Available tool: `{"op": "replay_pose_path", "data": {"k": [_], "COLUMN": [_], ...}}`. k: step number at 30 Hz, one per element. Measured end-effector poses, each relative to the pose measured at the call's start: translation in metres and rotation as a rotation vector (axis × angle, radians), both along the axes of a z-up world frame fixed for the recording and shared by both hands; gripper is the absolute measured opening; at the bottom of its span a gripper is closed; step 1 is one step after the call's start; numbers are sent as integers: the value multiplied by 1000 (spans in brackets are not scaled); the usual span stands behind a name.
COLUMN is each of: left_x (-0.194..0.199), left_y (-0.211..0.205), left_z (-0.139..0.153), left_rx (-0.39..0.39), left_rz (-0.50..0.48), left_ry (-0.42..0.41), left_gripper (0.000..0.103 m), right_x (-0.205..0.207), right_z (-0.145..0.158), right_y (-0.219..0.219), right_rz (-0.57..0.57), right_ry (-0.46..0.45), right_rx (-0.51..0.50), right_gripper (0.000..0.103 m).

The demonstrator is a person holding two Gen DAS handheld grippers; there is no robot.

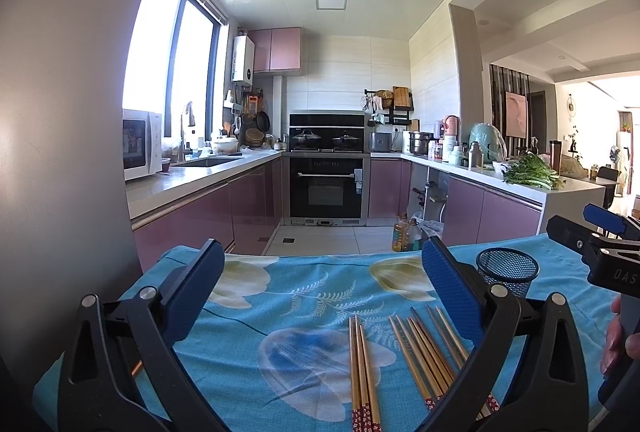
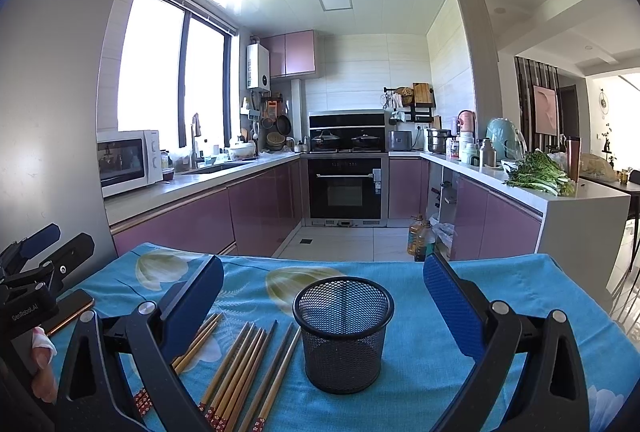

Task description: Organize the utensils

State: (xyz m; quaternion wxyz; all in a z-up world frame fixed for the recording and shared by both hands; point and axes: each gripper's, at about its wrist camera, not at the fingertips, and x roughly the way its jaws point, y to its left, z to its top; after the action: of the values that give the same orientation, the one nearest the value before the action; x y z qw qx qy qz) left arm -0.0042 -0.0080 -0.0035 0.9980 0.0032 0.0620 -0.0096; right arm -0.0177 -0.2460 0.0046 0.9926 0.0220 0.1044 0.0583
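Several wooden chopsticks [image 1: 424,356] with red patterned ends lie flat on a blue flowered cloth [image 1: 280,296], in two loose groups. A black mesh cup [image 2: 343,332] stands upright and looks empty, just right of the chopsticks [image 2: 244,368]. My left gripper [image 1: 324,280] is open above the cloth, with the chopsticks near its right finger. My right gripper [image 2: 324,288] is open too, and the mesh cup sits between its fingers without touching them. The mesh cup [image 1: 507,270] also appears behind the left gripper's right finger.
A phone [image 2: 70,314] lies on the cloth's left side, near a hand [image 2: 42,360] on the other gripper's handle. Beyond the table are a tiled floor, oil bottles [image 2: 420,238], pink cabinets, an oven [image 2: 346,187] and a counter with greens [image 2: 540,175].
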Motion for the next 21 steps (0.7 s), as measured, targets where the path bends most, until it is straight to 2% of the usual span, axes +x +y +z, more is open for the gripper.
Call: {"op": "replay_pose_path", "data": {"k": [14,21], "left_x": [6,14], "left_y": [1,5], "left_z": [-5,-10], "left_rx": [3,11], "left_rz": [6,7], "left_ry": [23,60], "left_gripper": [97,97], "right_x": [3,8], "right_z": [-4,-18], "right_y": [-3,-1], "right_rz": [12,51], "right_ry": [20,110], "right_rx": [9,-26], "right_gripper": [97,97]}}
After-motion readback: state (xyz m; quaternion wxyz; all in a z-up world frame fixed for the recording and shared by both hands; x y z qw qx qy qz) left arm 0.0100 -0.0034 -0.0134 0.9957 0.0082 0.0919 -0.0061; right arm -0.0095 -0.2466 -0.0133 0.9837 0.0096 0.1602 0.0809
